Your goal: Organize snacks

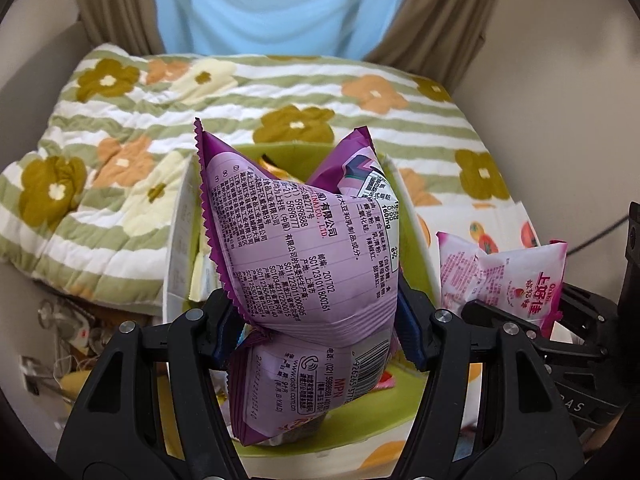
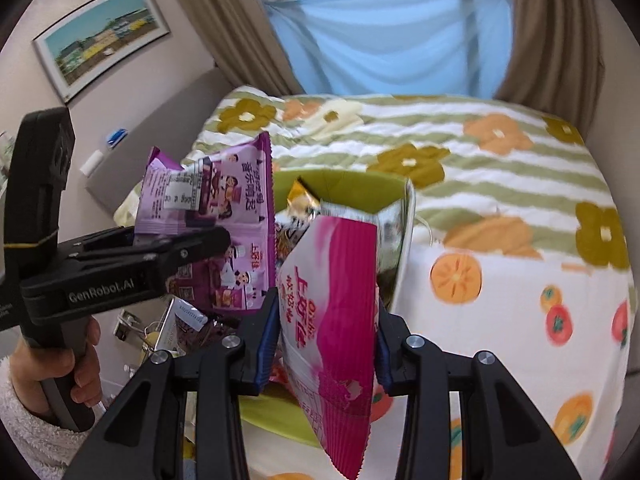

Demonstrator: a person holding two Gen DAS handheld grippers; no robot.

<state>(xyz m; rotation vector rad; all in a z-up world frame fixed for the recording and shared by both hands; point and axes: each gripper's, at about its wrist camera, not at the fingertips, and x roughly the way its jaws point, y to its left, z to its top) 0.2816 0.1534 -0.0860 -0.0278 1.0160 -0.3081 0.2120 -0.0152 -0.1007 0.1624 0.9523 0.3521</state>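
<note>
While both hands are up over the bed (image 2: pixel 500 320), each claw has a snack pack in it. Left claw (image 1: pixel 316 336) is clamped on a purple snack bag (image 1: pixel 304 248), blue pads squeezing it from both sides near its middle, so the bag bulges above and below the pinch. Bag's back faces the left wrist cam, w/ printed text & a barcode. Right claw (image 2: pixel 326 344) is clamped tight on a pink snack bag (image 2: pixel 332 320), pinched edge-on btwn the pads, w/ its lower end hanging below the claw.

Both bags sit in the air above a green box (image 2: pixel 352 188) w/ white outer walls, which rests on the bed. Inside the box there's at least one more pack, an orange-yellow packet (image 2: pixel 304 200) near the far wall; other wrappers in there are too blurred to tell apart.

From the right wrist cam you see the left claw side-on, w/ a hand (image 2: pixel 76 364) in a fluffy white sleeve (image 2: pixel 28 436) round its handle. The two bags hang just beside each other, purple one to the left.

Bed has a quilt (image 1: pixel 280 100) w/ green stripes & flowers at the far end, and a sheet w/ orange fruit print nearer. Behind: brown curtains (image 2: pixel 224 28), a blue cloth (image 2: pixel 392 44) across the window, a framed picture (image 2: pixel 104 32) on the wall.
</note>
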